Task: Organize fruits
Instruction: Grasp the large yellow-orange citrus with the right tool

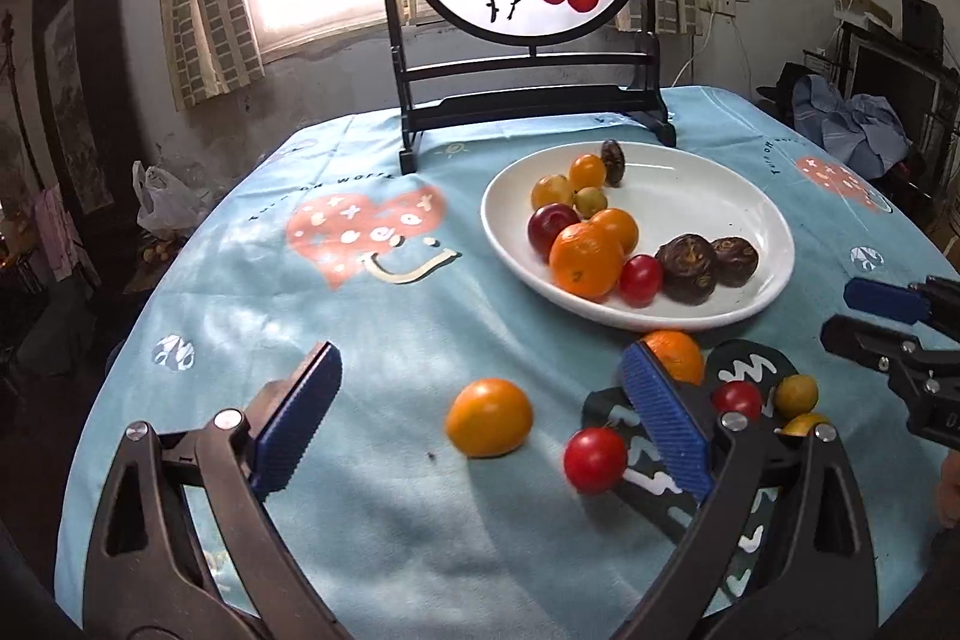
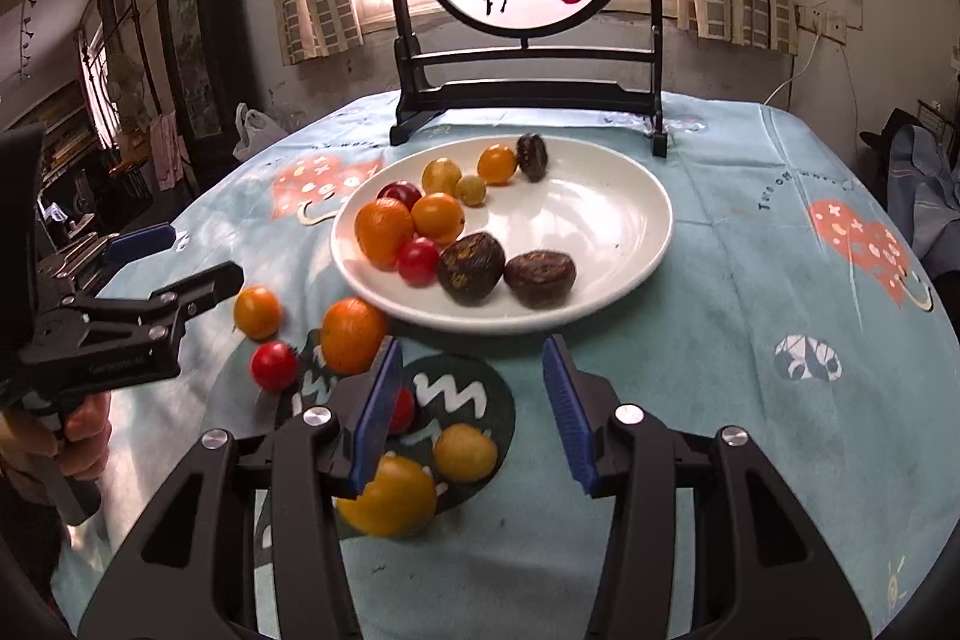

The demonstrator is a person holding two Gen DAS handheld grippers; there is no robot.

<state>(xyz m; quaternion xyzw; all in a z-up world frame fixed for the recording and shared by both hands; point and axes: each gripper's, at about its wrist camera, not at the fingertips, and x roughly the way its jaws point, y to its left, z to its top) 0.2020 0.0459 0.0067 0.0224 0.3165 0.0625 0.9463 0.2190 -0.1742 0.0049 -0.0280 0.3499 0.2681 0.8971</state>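
The left tongs are hanging wide open over the counter, gripping nothing, with an orange tomato lying loose between the fingers. The right tongs are standing partly open and empty above a small yellow fruit. The white plate is sitting beyond them, holding oranges, tomatoes and dark brown fruits; several more fruits are lying on the cloth beside it.

White plate; light-blue surface patterned with coral hearts; orange, red, yellow, dark-brown fruits; blue-padded black tongs.
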